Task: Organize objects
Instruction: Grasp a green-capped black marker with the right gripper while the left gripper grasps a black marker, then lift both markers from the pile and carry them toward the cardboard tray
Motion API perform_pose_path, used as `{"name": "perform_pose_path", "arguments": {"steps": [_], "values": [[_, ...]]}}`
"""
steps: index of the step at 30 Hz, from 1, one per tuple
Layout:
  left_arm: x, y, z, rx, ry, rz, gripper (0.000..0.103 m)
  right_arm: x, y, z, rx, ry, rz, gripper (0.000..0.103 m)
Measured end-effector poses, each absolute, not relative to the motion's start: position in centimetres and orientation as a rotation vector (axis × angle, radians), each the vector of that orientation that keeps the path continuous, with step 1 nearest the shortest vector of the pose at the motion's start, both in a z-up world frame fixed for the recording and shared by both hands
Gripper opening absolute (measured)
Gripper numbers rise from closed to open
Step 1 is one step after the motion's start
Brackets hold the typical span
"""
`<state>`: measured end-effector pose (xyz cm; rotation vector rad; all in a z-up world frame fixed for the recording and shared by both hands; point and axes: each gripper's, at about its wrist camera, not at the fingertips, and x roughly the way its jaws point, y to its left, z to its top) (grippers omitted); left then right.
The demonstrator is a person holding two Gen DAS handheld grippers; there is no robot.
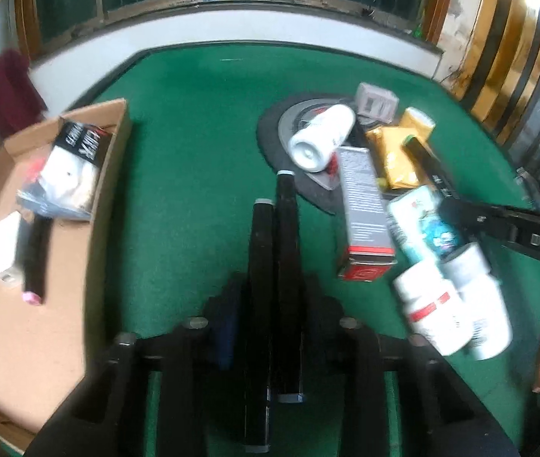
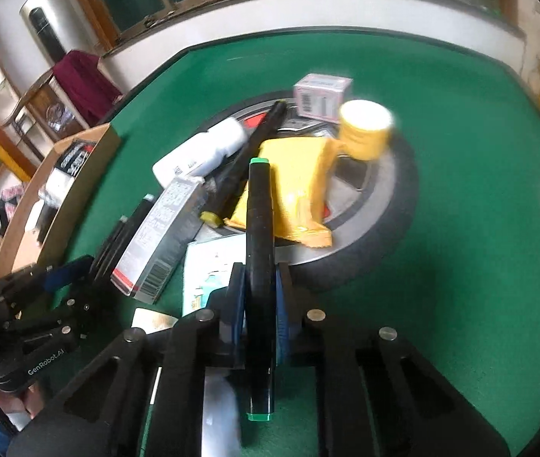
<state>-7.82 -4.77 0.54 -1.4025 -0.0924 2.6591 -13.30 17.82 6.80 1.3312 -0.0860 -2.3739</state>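
Left gripper [image 1: 273,205]: clamped on two black markers [image 1: 287,251] with grey end caps, held side by side and pointing forward over the green table [image 1: 194,152].

Right gripper [image 2: 260,278]: clamped on a single black marker with green caps [image 2: 258,251], pointing forward over the pile. Body lettering reads "GenRobot.AI" on the left unit as seen from the right wrist view, "DAS" on the right unit as seen from the left wrist view.

Cardboard box [image 1: 114,141]: at the left table edge, already holding a black-and-white packet [image 1: 75,160], a white block [image 1: 1,247] and a black pen with pink tip [image 1: 35,262]. Packet lettering — large white capitals, blurred, not legible.

Pile on and beside the round grey disc [image 2: 380,221]:
- white bottle [image 1: 323,137], lying on its side
- long grey carton with red end [image 1: 363,213], barcode and fine print visible, text unreadable
- yellow pouch [image 2: 293,190], under the green-capped marker
- yellow jar [image 2: 365,129], tilted, blurred
- small pale box [image 2: 321,95] with a barcode, at the far edge of the disc
- black pen with yellow tip [image 2: 239,163], lying between bottle and pouch
- two white bottles with red labels [image 1: 452,304], nearest the right gripper — print too blurred to read
- white-and-teal box [image 1: 422,221], label graphics indistinct
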Motion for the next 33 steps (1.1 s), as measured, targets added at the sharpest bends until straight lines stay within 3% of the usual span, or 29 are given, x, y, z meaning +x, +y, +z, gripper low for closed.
{"name": "perform_pose_path", "arguments": {"steps": [12,23,33], "values": [[-7.6,-6.5,0.8,-1.442,-0.305,2.539,0.027,-13.5,19.1,7.8,1.303,-0.201,-2.388,0.012],[-7.7,-7.7,0.9,-1.437,-0.328,2.519,0.027,-13.5,18.8,7.8,1.311,-0.205,-2.383,0.012],[-7.8,-6.8,0.7,-1.424,-0.187,2.532,0.028,-13.6,18.5,7.6,1.313,-0.185,-2.383,0.012]]}}
